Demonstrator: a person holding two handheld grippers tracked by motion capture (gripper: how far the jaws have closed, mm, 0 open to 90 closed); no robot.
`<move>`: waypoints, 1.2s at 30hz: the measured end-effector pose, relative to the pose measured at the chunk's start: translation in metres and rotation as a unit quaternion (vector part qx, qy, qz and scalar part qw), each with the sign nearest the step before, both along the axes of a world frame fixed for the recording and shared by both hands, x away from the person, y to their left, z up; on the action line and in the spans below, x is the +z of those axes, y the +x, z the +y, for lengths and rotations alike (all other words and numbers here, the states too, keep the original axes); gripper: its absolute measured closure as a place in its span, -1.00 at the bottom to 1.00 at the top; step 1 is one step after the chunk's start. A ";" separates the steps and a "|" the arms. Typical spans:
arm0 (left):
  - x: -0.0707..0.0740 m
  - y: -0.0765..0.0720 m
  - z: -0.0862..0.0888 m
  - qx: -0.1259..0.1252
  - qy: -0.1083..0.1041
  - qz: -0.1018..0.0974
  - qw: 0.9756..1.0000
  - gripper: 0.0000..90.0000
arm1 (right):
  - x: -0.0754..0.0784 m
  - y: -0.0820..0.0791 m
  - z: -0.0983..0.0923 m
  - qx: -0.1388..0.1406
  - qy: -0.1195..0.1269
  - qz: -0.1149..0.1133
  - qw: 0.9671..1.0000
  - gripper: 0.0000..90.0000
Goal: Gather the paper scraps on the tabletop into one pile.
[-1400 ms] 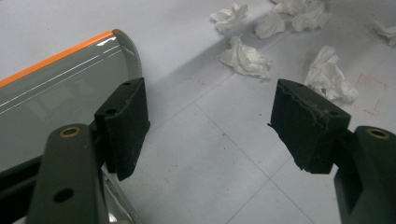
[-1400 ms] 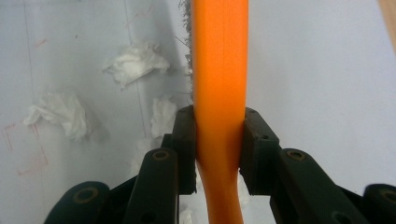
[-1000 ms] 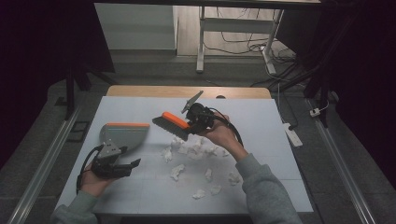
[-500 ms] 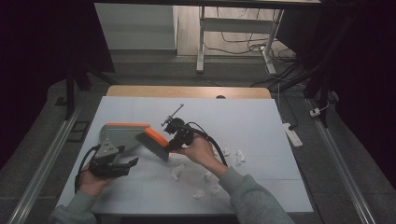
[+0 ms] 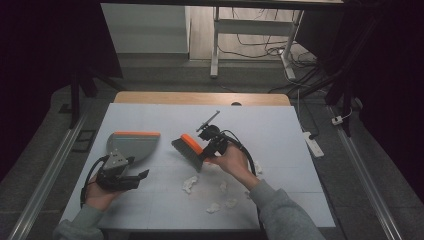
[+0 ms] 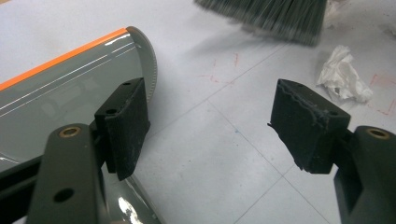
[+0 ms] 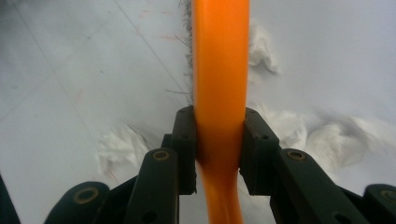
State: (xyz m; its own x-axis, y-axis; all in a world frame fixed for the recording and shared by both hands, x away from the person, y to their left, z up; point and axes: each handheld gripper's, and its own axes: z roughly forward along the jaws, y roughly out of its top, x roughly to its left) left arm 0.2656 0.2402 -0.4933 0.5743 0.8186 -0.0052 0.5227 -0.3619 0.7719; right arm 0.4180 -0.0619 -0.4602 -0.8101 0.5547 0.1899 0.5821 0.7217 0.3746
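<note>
So compared to half a second ago, my right gripper (image 5: 209,145) has pulled the brush (image 5: 189,150) back off toward the middle of the table (image 5: 280,125). Before, the bristles were right up against the dustpan (image 5: 131,144); now there's a clear gap between the two. A full second back the brush was way up at the far side, so it's swung in and then backed off a bit.

The right gripper is clenched on the brush's orange handle (image 7: 219,70), both jaws pressed flat against it in the right gripper view. Bristles point down at the table, near the paper scraps (image 5: 189,184).

The scraps are bunched closer to me now, a loose cluster in front of the right hand (image 5: 231,161); one wad (image 6: 344,74) sits just past the brush in the left gripper view.

The left gripper (image 5: 131,177) hasn't budged. It sits just on my side of the dustpan, jaws spread wide and holding nothing, one jaw over the pan's grey edge (image 6: 70,98). The dustpan stays put at the left of the table.
</note>
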 end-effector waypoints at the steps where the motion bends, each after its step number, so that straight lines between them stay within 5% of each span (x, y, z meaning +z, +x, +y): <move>1: 0.000 0.000 0.000 0.000 0.000 0.000 1.000 -0.37 | 0.004 0.000 -0.004 0.002 0.006 -0.004 1.000 0.56; 4: 0.000 0.001 -0.001 0.000 0.001 0.001 1.000 -0.37 | 0.015 0.002 -0.008 -0.005 0.053 0.006 0.999 0.56; 9: 0.000 0.001 0.000 0.000 0.002 0.001 1.000 -0.37 | 0.026 0.012 0.004 -0.015 0.080 -0.015 0.997 0.56; 15: -0.001 0.000 -0.001 -0.001 0.004 0.001 1.000 -0.37 | 0.010 0.025 0.032 -0.015 0.068 -0.002 0.998 0.56; 19: -0.001 0.000 -0.001 -0.002 0.005 0.002 1.000 -0.37 | -0.005 0.031 0.039 -0.013 0.036 -0.002 0.999 0.56; 26: -0.001 0.000 -0.002 -0.005 0.005 0.002 1.000 -0.37 | -0.004 0.034 0.006 -0.038 0.002 -0.003 0.999 0.56; 29: -0.002 0.001 -0.004 -0.008 0.009 0.004 1.000 -0.37 | 0.003 0.029 -0.010 -0.041 -0.003 -0.025 0.999 0.56; 36: -0.002 0.001 -0.003 -0.005 0.008 0.003 1.000 -0.37 | 0.038 0.005 -0.025 -0.021 0.068 -0.048 0.996 0.56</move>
State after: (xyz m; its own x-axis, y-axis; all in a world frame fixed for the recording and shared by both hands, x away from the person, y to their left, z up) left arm 0.2663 0.2372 -0.4950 0.5823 0.8130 0.0045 0.5237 -0.3793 0.7628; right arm 0.4234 -0.0868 -0.4220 -0.8044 0.5635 0.1881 0.5677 0.6357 0.5231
